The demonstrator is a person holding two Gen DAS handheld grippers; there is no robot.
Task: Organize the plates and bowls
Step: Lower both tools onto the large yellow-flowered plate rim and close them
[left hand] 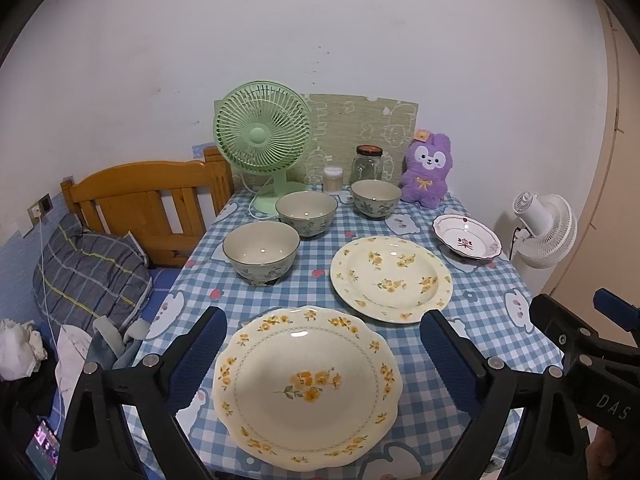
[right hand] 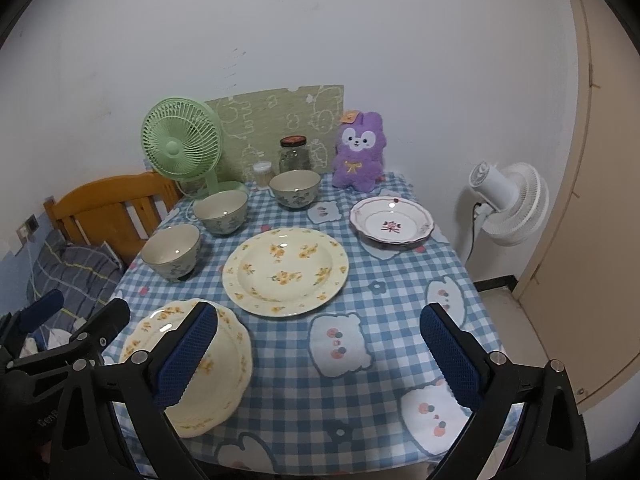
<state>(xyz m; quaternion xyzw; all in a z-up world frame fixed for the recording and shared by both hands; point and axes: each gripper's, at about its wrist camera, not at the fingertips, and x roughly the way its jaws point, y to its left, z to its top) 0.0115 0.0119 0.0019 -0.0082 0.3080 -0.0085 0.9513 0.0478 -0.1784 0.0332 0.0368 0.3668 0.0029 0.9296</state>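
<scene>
Both grippers are being held above the near edge of the tabletop (right hand: 400,280), jaws spread wide and empty. The left gripper (left hand: 322,354) is being framed around the scalloped plate (left hand: 308,388), which is lying flat nearest the edge, apparently as the first piece to be lifted; no pad is touching it. The right gripper (right hand: 316,354) is being kept over bare cloth. Beyond, the round flowered plate (right hand: 285,270) is being shown at the centre, with the small red-patterned plate (right hand: 392,220) well apart at the right. Three bowls (left hand: 261,250) are being seen in a diagonal line at the left, unstacked, so sorting is judged barely begun.
</scene>
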